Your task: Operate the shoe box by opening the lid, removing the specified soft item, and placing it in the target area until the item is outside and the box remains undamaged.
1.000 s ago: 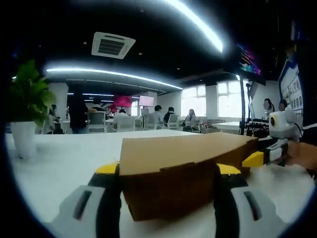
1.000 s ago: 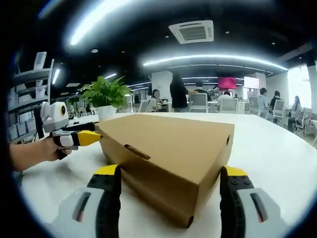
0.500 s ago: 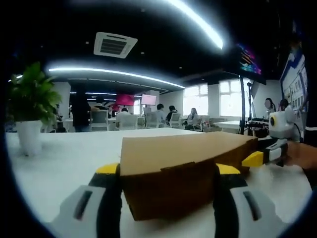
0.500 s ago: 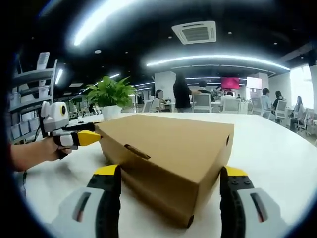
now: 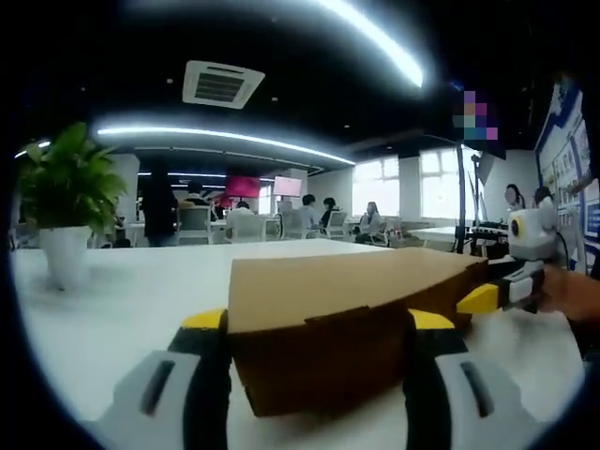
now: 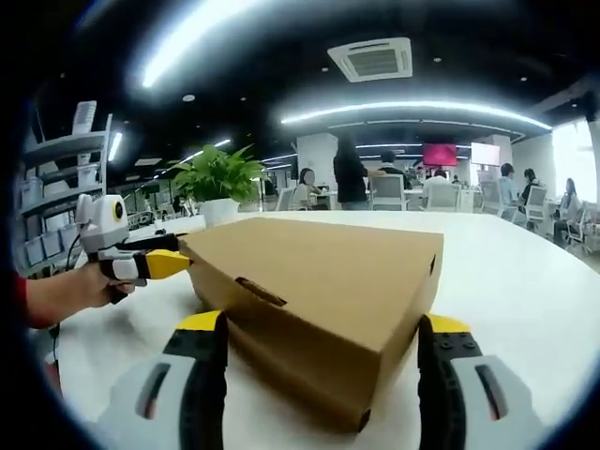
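Left gripper view: closed brown cardboard shoe box [image 5: 328, 323] sits on the white table [image 5: 122, 300] between the wide-spread yellow-tipped left gripper [image 5: 318, 323] jaws, potted green plant [image 5: 64, 206] far left; right gripper view: right gripper [image 6: 323, 328] jaws wide, straddling the box's corner.

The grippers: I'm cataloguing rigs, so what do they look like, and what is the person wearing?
Both match. The left gripper and right gripper each have two pale grey jaws, black along the inner faces, with yellow tips and a dark slot on top. A red sleeve edge shows behind the hand on the left gripper.
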A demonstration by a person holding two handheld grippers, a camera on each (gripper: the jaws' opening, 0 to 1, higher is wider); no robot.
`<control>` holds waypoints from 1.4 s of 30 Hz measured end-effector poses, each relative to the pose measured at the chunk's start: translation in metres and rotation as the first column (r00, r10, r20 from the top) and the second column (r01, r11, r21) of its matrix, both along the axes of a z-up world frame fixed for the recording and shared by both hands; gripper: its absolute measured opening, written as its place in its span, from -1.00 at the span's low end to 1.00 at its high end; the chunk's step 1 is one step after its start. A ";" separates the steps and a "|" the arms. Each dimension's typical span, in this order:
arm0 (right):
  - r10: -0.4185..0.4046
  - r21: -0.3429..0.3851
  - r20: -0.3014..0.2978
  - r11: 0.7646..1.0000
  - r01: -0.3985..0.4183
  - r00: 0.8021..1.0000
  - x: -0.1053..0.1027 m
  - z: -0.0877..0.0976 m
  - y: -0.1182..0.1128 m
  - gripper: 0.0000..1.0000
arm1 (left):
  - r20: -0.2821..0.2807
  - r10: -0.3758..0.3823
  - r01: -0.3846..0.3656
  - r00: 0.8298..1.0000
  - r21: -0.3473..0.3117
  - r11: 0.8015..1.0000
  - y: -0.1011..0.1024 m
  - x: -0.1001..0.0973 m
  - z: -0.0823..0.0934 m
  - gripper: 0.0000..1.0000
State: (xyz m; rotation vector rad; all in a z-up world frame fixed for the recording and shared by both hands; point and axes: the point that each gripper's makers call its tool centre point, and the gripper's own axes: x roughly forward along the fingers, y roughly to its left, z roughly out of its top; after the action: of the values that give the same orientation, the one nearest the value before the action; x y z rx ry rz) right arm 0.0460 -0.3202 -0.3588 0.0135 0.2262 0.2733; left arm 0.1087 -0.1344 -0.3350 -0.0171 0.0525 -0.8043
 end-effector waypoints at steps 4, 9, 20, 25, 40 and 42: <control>0.003 -0.001 0.005 1.000 -0.003 1.000 -0.005 0.002 0.004 0.71 | 0.005 0.004 -0.004 1.000 -0.003 1.000 0.004 -0.006 0.000 0.50; 0.013 -0.002 0.003 1.000 -0.013 1.000 -0.009 0.001 0.006 0.71 | 0.003 0.014 -0.014 1.000 0.006 1.000 0.008 -0.017 0.001 0.48; 0.041 -0.002 0.005 0.999 -0.041 0.999 -0.018 -0.002 0.017 0.71 | 0.000 0.040 -0.040 0.999 0.003 0.999 0.021 -0.030 -0.001 0.47; 0.042 -0.002 0.008 0.999 -0.042 0.999 -0.019 -0.004 0.018 0.71 | 0.026 0.040 -0.040 0.999 -0.003 0.999 0.020 -0.033 -0.004 0.59; 0.076 -0.004 0.012 0.997 -0.076 0.997 -0.039 -0.002 0.029 0.71 | -0.001 0.084 -0.084 0.996 -0.004 0.996 0.032 -0.059 0.004 0.49; 0.081 -0.004 0.012 0.997 -0.081 0.997 -0.042 -0.001 0.032 0.71 | 0.000 0.088 -0.088 0.996 -0.003 0.996 0.035 -0.060 0.001 0.49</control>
State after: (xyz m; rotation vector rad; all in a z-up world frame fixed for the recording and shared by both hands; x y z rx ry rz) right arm 0.0039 -0.2885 -0.3596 -0.0012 0.2150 0.3540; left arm 0.0485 -0.0989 -0.3340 -0.0215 0.0499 -0.7163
